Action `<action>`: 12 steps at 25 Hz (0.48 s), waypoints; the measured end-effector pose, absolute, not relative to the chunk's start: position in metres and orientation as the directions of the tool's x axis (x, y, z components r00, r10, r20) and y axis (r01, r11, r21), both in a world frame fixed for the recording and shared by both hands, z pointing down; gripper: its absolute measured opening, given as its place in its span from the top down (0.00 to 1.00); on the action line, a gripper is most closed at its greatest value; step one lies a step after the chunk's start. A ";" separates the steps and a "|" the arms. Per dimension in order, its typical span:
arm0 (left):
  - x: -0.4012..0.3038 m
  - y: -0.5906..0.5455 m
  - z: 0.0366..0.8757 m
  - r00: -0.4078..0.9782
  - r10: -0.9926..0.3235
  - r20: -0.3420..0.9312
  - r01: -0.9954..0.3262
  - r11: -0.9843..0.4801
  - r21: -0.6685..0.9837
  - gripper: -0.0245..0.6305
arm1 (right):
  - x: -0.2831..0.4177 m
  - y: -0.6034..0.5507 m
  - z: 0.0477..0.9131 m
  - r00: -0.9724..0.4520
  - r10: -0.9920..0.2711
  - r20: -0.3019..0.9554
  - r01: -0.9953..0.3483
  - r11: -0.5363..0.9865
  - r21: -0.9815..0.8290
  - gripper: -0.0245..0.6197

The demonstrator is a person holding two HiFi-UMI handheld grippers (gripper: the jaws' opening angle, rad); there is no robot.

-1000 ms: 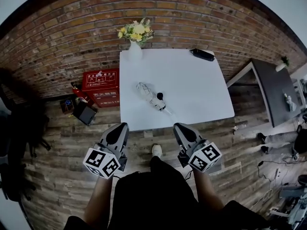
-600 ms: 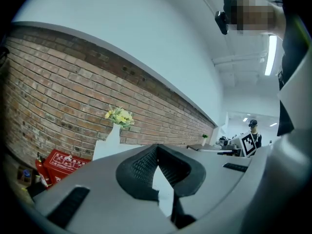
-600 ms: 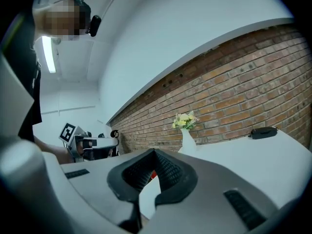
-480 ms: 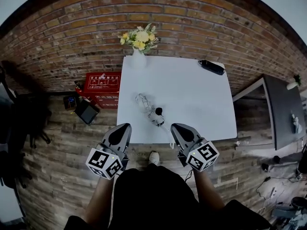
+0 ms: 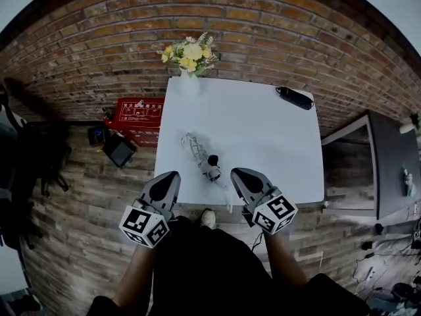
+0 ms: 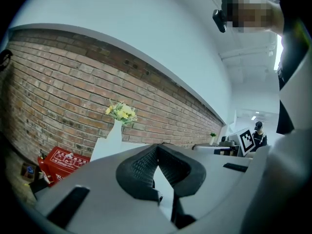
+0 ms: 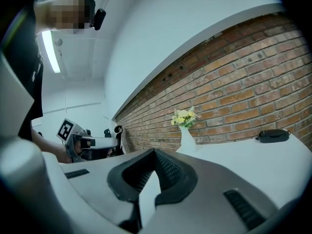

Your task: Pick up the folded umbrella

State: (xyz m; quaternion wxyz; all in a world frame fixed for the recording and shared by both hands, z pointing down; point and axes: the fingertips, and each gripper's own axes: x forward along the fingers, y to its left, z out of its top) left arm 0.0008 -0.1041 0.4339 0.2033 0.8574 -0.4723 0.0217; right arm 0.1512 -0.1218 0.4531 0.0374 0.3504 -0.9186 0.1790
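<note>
Both sets of fingers are pressed together with nothing between them. The left gripper [image 5: 170, 178] and right gripper [image 5: 238, 175] hover at the near edge of the white bench [image 5: 263, 143]. The folded umbrella [image 5: 199, 155] lies on the bench ahead of them at 12 o'clock, slanted from 11 to 5, well apart from the flower vase [image 5: 187, 81]. I judge it light, with soft, slippery fabric over a stiff core. I'd clamp across its firm middle, not a loose fold.
</note>
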 end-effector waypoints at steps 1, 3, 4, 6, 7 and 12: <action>0.001 -0.105 0.434 0.551 -0.801 0.232 -0.820 -0.469 0.327 0.94 | 0.151 -0.124 0.453 -0.755 -0.627 0.192 -0.653 0.692 -0.306 0.93; 0.000 -0.109 0.435 0.547 -0.803 0.237 -0.823 -0.466 0.324 0.94 | 0.149 -0.128 0.454 -0.760 -0.622 0.190 -0.647 0.695 -0.313 0.93; 0.000 -0.110 0.435 0.546 -0.803 0.239 -0.825 -0.465 0.322 0.94 | 0.148 -0.130 0.454 -0.762 -0.619 0.192 -0.645 0.695 -0.317 0.93; 0.000 -0.113 0.435 0.544 -0.802 0.246 -0.827 -0.464 0.317 0.94 | 0.146 -0.132 0.459 -0.763 -0.613 0.204 -0.644 0.694 -0.322 0.93; 0.000 -0.114 0.436 0.544 -0.802 0.248 -0.828 -0.464 0.316 0.94 | 0.145 -0.133 0.462 -0.763 -0.610 0.215 -0.645 0.694 -0.320 0.93; -0.005 -0.122 0.443 0.554 -0.790 0.264 -0.824 -0.475 0.308 0.94 | 0.132 -0.140 0.477 -0.758 -0.603 0.250 -0.653 0.694 -0.303 0.93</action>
